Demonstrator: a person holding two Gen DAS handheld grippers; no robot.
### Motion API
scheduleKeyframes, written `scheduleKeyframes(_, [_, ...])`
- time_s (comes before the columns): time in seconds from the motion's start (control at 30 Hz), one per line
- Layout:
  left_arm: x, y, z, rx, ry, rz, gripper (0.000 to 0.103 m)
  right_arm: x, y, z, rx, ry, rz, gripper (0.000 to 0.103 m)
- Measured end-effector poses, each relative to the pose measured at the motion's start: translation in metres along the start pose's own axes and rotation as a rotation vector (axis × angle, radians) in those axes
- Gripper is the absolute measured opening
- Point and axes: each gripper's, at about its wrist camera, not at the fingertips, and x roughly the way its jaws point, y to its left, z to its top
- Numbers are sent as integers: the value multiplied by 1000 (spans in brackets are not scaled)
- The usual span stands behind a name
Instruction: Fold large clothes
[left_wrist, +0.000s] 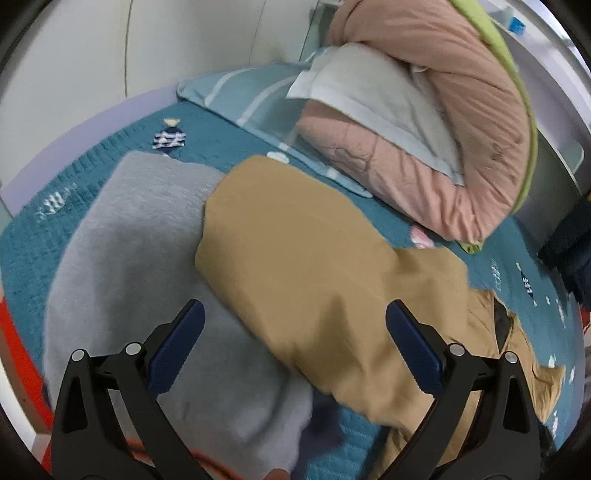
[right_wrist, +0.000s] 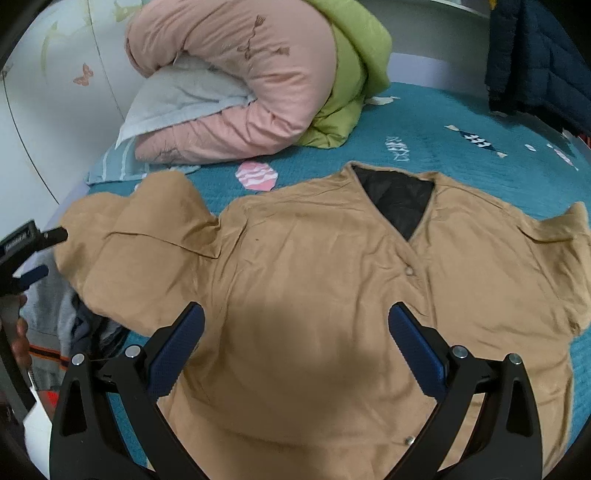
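**Jacket spread flat, first fold not yet begun**

Both jaws stand apart and hold nothing. The right gripper (right_wrist: 295, 354) hangs over the front of the tan jacket (right_wrist: 314, 277), which lies open-side up on the teal bed (right_wrist: 424, 122). The left gripper (left_wrist: 295, 350) hangs above the left sleeve (left_wrist: 295, 240), which rests on a grey garment (left_wrist: 129, 240). I judge that the next move is to pinch a sleeve edge and bring it inward. The rolled pink quilt (right_wrist: 229, 74) crowds the far left; the far right has free room.

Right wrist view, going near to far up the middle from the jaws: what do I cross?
Tan jacket → pink patch on the teal bedspread → pink quilt.
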Motion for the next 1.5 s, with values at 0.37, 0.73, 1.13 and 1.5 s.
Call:
scheduleKeyframes(0.37, [29, 14, 23, -33, 46, -120, 11, 32, 16, 6, 30, 7, 42, 93])
scheduleKeyframes(0.73, [-87, -54, 25, 132, -201, -294, 9, 85, 62, 9, -12, 170, 201, 13])
scheduleKeyframes(1.13, [-98, -242, -24, 368, -147, -455, 9, 55, -20, 2, 151, 144, 325, 7])
scheduleKeyframes(1.5, [38, -418, -167, 520, 130, -373, 10, -81, -283, -75, 277, -9, -157, 7])
